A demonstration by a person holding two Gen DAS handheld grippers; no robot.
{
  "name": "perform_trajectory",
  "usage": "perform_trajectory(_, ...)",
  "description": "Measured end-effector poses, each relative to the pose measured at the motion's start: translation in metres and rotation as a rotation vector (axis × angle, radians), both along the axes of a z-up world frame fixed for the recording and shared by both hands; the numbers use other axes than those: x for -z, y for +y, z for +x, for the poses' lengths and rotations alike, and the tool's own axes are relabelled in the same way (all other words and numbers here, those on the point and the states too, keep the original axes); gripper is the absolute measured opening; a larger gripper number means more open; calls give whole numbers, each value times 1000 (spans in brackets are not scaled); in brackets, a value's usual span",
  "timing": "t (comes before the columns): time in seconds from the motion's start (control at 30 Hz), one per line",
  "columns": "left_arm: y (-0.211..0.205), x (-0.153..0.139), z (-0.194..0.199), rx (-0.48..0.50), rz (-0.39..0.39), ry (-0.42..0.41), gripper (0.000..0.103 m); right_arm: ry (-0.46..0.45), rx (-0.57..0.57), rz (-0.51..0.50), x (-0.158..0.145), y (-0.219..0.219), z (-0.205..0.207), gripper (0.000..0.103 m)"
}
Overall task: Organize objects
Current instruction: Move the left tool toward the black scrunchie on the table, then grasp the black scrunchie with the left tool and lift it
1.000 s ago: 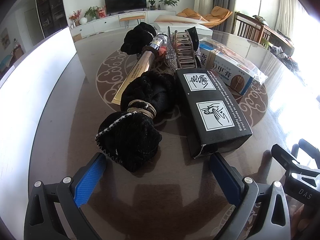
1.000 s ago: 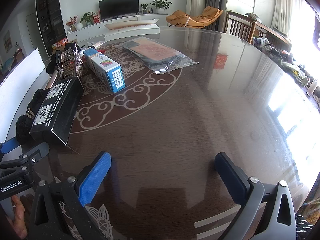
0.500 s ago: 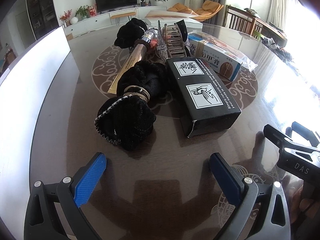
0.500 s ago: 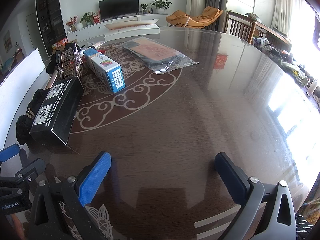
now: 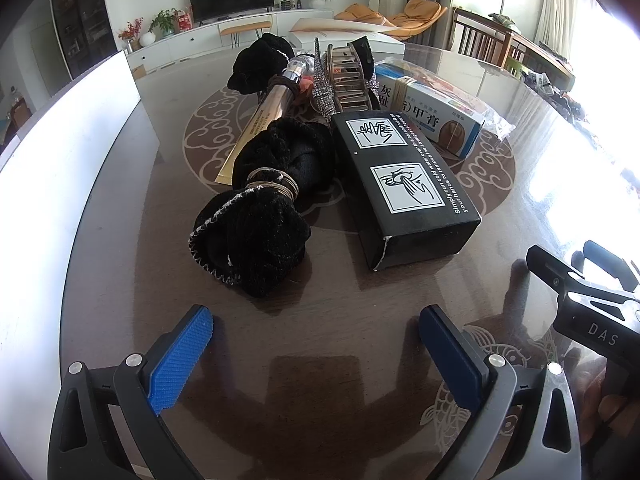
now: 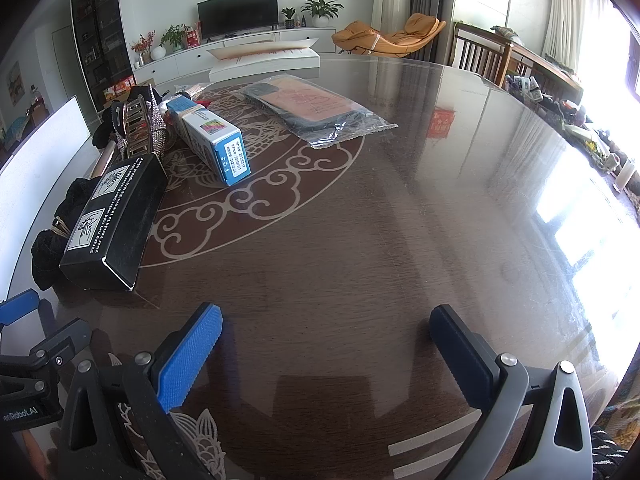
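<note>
A row of objects lies on the dark glossy table [image 5: 320, 340]. Nearest my left gripper [image 5: 316, 340] is a black scrunchie [image 5: 252, 248] with thin hair ties [image 5: 276, 184] on it, then a second black scrunchie [image 5: 288, 152]. Right of them is a black box [image 5: 404, 188], also in the right wrist view [image 6: 116, 220]. Behind are a gold tube [image 5: 264, 120], a metal hair claw [image 5: 348, 76] and a blue-white box [image 5: 432, 120]. My left gripper is open and empty, short of the near scrunchie. My right gripper [image 6: 326, 340] is open and empty over bare table.
A clear bag with a dark flat item [image 6: 316, 108] lies beyond the blue-white box [image 6: 212, 140]. A white board [image 5: 60, 152] runs along the table's left edge. A third black scrunchie [image 5: 260, 64] sits at the far end. The right gripper's body [image 5: 592, 304] shows at the left view's right edge.
My left gripper has drawn back from the near scrunchie and the black box, so they appear farther off. The right gripper and the objects have not moved.
</note>
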State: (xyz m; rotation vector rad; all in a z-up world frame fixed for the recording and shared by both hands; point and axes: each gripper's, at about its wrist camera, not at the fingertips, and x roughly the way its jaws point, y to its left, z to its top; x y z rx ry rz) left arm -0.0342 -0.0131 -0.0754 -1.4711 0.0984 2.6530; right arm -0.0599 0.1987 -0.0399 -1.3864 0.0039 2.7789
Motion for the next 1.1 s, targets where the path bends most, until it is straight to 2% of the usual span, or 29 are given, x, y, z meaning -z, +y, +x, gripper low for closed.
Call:
perform_trajectory(0.27,-6,-2,16,105,-6,-48,103,0,0,0,0,0,0,103)
perform_trajectory(0.4,-17,-7,21,103,16,-43,103,0,0,0,0,0,0,103)
perform_trajectory(0.47,-25,-17,17,83,40,-3,103,0,0,0,0,0,0,103)
perform_trajectory(0.53,-31,-31,8,49,32,45,103,0,0,0,0,0,0,103)
perform_trajectory(0.67,-46,-43,-25,7,10,65,103,0,0,0,0,0,0,103)
perform_trajectory(0.83,-47,-28,-66,33,-29,23,102,0,0,0,0,0,0,103)
perform_trajectory(0.87,-43,-25,-69,55,-32,19,87,0,0,0,0,0,0,103)
perform_trajectory(0.9,-39,-22,-72,74,-34,9,78,0,0,0,0,0,0,103)
perform_trajectory(0.97,-35,-17,-75,99,-4,-25,33,0,0,0,0,0,0,103)
perform_trajectory(1.1,-36,-22,-49,48,27,-17,33,0,0,0,0,0,0,103)
